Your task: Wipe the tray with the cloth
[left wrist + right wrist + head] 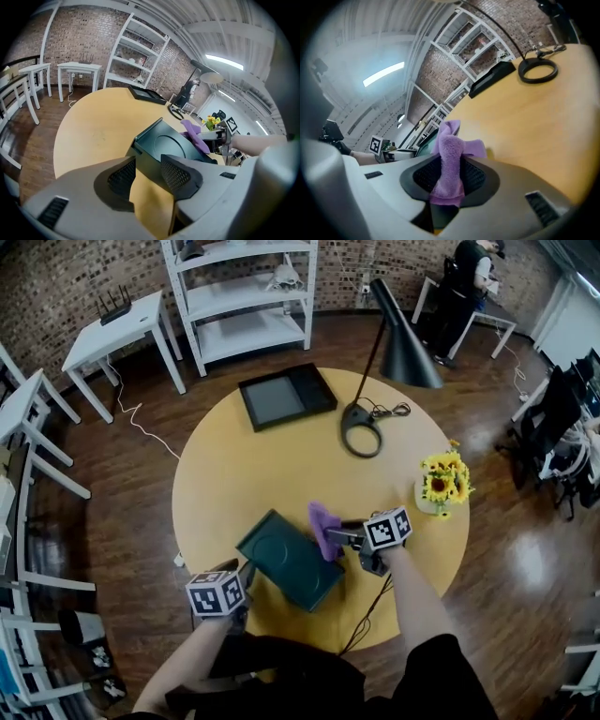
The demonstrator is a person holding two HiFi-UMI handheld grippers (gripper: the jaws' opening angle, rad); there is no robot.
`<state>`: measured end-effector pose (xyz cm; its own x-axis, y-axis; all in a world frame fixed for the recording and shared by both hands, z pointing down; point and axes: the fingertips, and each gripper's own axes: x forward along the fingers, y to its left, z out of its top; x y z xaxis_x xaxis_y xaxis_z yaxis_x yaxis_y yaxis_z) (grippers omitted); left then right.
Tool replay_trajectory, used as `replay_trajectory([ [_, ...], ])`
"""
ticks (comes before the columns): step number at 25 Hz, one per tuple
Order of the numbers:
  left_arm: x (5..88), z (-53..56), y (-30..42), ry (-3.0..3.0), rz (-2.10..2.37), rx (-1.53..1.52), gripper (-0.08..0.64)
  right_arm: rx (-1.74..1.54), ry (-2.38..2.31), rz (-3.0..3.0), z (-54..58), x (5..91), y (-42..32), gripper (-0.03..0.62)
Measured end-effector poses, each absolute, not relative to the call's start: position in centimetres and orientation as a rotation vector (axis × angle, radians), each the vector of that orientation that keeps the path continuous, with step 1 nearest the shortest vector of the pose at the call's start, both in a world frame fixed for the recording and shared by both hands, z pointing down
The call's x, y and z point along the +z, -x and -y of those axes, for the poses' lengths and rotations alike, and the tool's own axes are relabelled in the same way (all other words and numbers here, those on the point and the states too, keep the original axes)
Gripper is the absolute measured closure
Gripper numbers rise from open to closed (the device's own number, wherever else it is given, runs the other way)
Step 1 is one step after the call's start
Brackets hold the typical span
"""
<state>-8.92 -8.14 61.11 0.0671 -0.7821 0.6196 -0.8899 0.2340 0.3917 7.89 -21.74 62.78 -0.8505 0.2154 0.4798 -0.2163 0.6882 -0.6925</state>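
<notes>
Round table (234,474): smooth pale-yellow top, on a dark wood-plank floor (141,474). Far side of the top has a flat black tray (286,397), rect w/ a raised border. Lamp (362,439) stands near it: thin black stem, open ring base, glossy cone shade. Sunflowers (445,479) in a small pale vase at the table's right edge. White slatted shelf unit (244,306) stands against the brick wall behind.

Left gripper (248,573): grey plastic body, black ribbed pads, marker cube on top. In the left gripper view the left gripper (147,171) has its jaws set fairly wide and clamped across the tray's (164,143) near rim, w/ the rim wall sitting between both pads.

Right gripper (336,535): same build. In the right gripper view the right gripper (450,176) has its jaws narrow, pinching the cloth (449,159). The cloth stands up between the pads as a folded strip, w/ a loose tuft poking out in front.

Tray (286,563): dark green, hard, matte, rect w/ a low raised rim and a faint circular recess moulded in the base. It sits at the table's near edge, skewed diagonal to the person.

Cloth (323,526): purple, fuzzy short nap, bunched into a soft crumpled wad. In the head view it's over the tray's far-right edge; contact w/ the tray surface not clear
</notes>
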Motion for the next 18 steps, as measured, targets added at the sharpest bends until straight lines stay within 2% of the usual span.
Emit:
replay_trajectory([
  [4, 61.0, 8.3, 8.4, -1.569, 1.73, 0.22, 0.4, 1.171, 0.042, 2.259, 21.2, 65.7, -3.6, 0.477],
  [10, 60.9, 8.4, 9.0, -1.578, 1.745, 0.22, 0.425, 1.266, 0.039, 2.266, 21.6, 66.6, -2.3, 0.479],
  [18, 61.1, 7.8, 9.4, -1.544, 1.753, 0.194, 0.423, 1.694, 0.021, 2.121, 19.3, 66.9, -6.7, 0.479],
])
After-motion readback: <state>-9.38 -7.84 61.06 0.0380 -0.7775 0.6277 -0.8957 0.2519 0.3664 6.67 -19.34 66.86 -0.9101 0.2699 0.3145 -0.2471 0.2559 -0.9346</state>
